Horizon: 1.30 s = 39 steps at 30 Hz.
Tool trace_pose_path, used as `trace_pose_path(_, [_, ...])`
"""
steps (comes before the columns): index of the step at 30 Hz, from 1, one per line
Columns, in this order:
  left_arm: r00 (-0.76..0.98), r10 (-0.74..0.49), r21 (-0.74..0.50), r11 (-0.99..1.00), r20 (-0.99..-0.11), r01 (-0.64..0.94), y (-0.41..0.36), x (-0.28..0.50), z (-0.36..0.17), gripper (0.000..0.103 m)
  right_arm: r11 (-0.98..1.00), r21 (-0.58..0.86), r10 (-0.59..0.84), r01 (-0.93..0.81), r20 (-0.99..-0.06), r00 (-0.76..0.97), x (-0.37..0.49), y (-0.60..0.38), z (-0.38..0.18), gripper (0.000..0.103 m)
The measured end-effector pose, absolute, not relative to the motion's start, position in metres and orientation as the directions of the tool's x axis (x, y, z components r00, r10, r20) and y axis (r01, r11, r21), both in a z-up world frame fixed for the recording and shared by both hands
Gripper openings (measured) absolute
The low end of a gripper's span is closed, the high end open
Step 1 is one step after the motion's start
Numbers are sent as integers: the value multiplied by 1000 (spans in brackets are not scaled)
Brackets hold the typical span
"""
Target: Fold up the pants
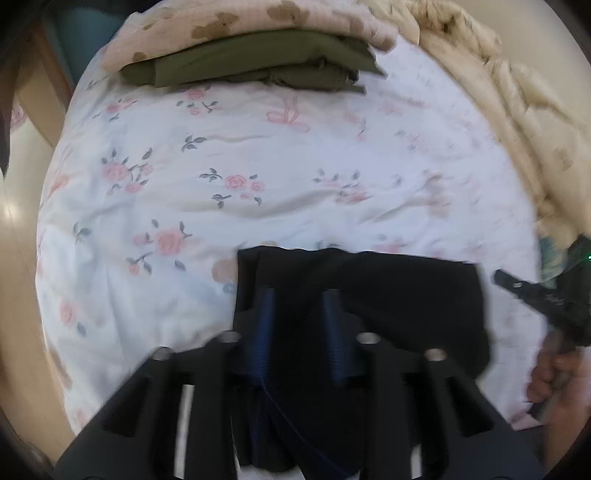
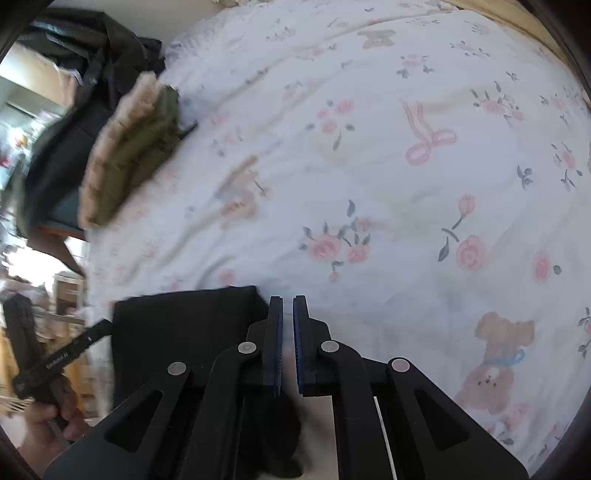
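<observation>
Black pants (image 1: 406,295) (image 2: 184,332) lie folded into a flat rectangle at the near edge of the floral bed sheet (image 1: 258,155). My left gripper (image 1: 298,292) stands over their left part, its blue pads (image 1: 264,325) a moderate way apart. Black cloth fills the gap and hangs down under it, so it looks shut on the pants. My right gripper (image 2: 288,300) is shut with nothing in it, just off the pants' right corner. Its body (image 1: 535,295) and the hand holding it (image 1: 554,376) show in the left wrist view.
Folded olive pants (image 1: 251,62) (image 2: 140,155) rest on a teddy-print blanket (image 1: 221,18) at the far side. A rumpled cream quilt (image 1: 517,110) lines the right side. Dark clothes (image 2: 85,74) are piled beyond the bed's corner. The bed drops to the floor (image 1: 18,221) on the left.
</observation>
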<state>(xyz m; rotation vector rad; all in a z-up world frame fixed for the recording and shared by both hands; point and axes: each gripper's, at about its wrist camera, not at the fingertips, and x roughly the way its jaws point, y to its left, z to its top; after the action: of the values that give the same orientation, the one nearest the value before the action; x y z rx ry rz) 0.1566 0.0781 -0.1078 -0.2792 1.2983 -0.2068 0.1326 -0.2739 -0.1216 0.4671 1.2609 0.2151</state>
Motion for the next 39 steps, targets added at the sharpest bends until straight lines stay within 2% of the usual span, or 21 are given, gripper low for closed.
trace_pose_path(1, [261, -304, -311, 950, -916, 15, 79, 157, -102, 47, 877, 473, 431, 80, -850, 302, 135, -273, -116, 7])
trace_pose_path(3, [307, -236, -239, 971, -922, 28, 83, 163, -92, 73, 863, 503, 470, 45, -833, 292, 142, -271, -108, 7])
trace_pose_path(4, [332, -209, -217, 976, -920, 13, 89, 167, -91, 82, 856, 515, 484, 39, -827, 286, 144, -271, -108, 8])
trace_pose_path(6, [300, -224, -244, 969, -927, -30, 103, 176, -101, 84, 841, 540, 515, 41, -821, 245, 149, -269, -114, 19])
trace_pose_path(8, [217, -314, -334, 941, -924, -57, 113, 187, -123, 84, 836, 547, 529, 51, -826, 195, 153, -266, -125, 67])
trace_pose_path(9, [178, -352, -368, 927, -919, -67, 116, 192, -135, 84, 836, 546, 530, 51, -828, 183, 152, -266, -129, 71])
trace_pose_path(13, [180, -365, -381, 922, -913, -63, 121, 201, -154, 84, 823, 566, 555, 38, -817, 155, 158, -264, -147, 71])
trace_pose_path(18, [140, -404, -397, 915, -904, 74, 99, 210, -159, 82, 831, 555, 554, -20, -826, 100, 167, -250, -167, 71])
trace_pose_path(20, [77, -429, -417, 899, -900, 132, 86, 207, -161, 83, 799, 600, 600, -19, -796, 82, 165, -249, -170, 71])
trace_pose_path(23, [29, -398, -385, 902, -917, 197, 76, 197, -165, 83, 782, 623, 623, -25, -781, 51, 159, -249, -170, 71])
trace_pose_path(29, [-26, -425, -422, 886, -905, 191, 91, 171, -163, 83, 744, 668, 668, 8, -744, -3, 130, -258, -175, 71])
trace_pose_path(33, [-75, -469, -475, 873, -880, 109, 99, 145, -167, 84, 733, 680, 680, 20, -733, 3, 115, -257, -172, 71])
trace_pose_path(37, [-35, -376, -377, 914, -926, 153, 79, 129, -166, 84, 736, 677, 677, -1, -736, -21, 106, -250, -171, 71])
trace_pose_path(39, [-46, -389, -391, 911, -920, 133, 75, 121, -166, 84, 724, 690, 690, 14, -723, -33, 98, -247, -174, 71])
